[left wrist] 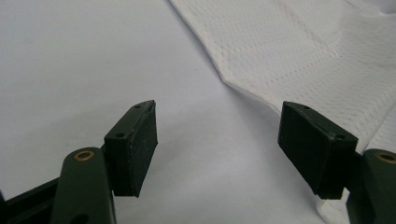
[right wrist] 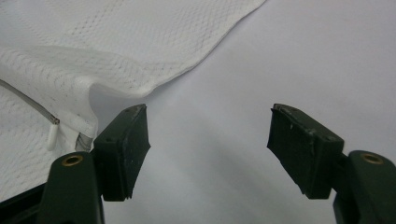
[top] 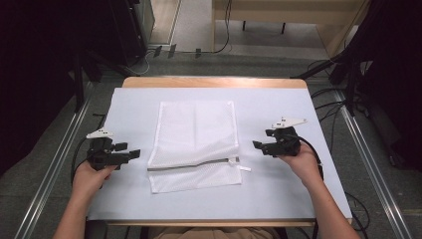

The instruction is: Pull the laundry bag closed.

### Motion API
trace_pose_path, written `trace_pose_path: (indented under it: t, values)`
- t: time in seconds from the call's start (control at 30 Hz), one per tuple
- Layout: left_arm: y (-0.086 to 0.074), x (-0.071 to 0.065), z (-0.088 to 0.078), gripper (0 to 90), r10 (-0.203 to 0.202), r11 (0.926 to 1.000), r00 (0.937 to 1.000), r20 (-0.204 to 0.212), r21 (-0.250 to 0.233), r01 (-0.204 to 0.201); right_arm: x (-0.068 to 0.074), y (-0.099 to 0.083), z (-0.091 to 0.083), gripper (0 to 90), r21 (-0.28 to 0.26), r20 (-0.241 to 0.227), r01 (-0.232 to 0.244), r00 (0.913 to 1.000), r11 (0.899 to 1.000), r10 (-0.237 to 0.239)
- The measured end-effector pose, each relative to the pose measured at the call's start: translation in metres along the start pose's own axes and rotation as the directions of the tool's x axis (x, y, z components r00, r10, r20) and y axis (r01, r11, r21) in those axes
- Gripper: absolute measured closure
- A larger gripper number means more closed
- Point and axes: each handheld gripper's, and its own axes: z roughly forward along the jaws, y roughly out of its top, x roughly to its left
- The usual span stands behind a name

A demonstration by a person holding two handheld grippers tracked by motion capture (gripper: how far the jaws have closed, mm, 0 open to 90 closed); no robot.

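Observation:
A white mesh laundry bag (top: 195, 144) lies flat in the middle of the table, with a grey zipper (top: 191, 166) running across its near part and a white pull tab (top: 244, 168) at the right end. My left gripper (top: 134, 154) rests just left of the bag, open, with nothing between its jaws; the bag's edge (left wrist: 299, 60) lies ahead of it. My right gripper (top: 257, 146) sits just right of the bag, open and empty, with the bag's mesh (right wrist: 116, 51) and zipper end (right wrist: 51, 119) to the left of its jaws.
A pale sheet (top: 278, 189) covers the wooden table (top: 214, 82). Cables (top: 343, 107) and dark stands lie on the floor around it, and metal rails (top: 370, 164) run along both sides.

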Motion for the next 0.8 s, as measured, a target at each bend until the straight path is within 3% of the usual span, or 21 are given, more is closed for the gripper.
trace_pose_path:
  t: [0.13,0.23,0.67,0.8]
  values:
    - [0.0001,-0.0001,0.0006,28.9,0.004,1.0,1.0,-0.001,0.003,-0.004,0.0001,-0.0005,0.0003,29.4,0.005,0.001,-0.004,1.0,1.0,0.004]
    - [0.0,-0.0001,0.0013,28.9,0.006,0.9999,1.0,-0.001,0.008,-0.006,-0.0005,-0.0012,0.0003,23.7,0.014,-0.043,0.01,0.999,1.0,-0.009]
    - [-0.0008,-0.0004,0.0037,26.2,-0.009,0.9999,0.9998,-0.016,0.007,0.009,0.0,-0.0028,0.0023,23.9,0.036,-0.035,0.015,0.9993,0.999,-0.013]
    - [-0.0013,0.0009,0.0052,24.0,-0.005,1.0,0.9993,-0.038,-0.006,0.005,-0.0009,-0.005,0.005,23.8,0.046,0.01,0.045,0.9989,0.998,-0.046]
